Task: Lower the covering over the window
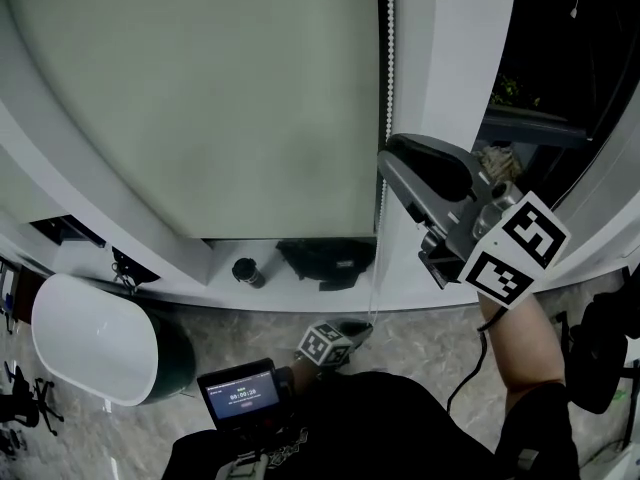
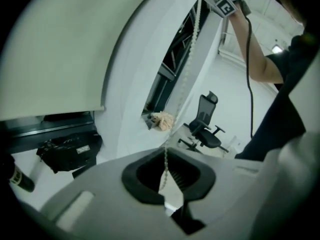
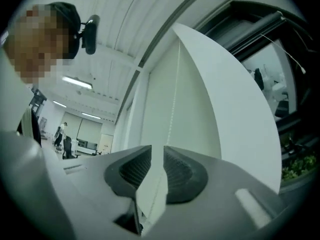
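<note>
The blind (image 1: 200, 98) hangs low over the window, its bottom edge just above the sill (image 1: 300, 293), leaving an open strip where a dark bag (image 1: 325, 260) sits. Its bead chain (image 1: 388, 68) drops through the narrow slot between the blind's right edge and the white frame post (image 1: 440, 58). The left claw (image 2: 167, 171) is clamped on it low down; the right claw (image 3: 157, 159) is higher, its pads slightly apart around it.

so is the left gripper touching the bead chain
Touching. The left gripper view shows the left gripper with its jaws closed on the bead chain, which runs up from between them.
</note>
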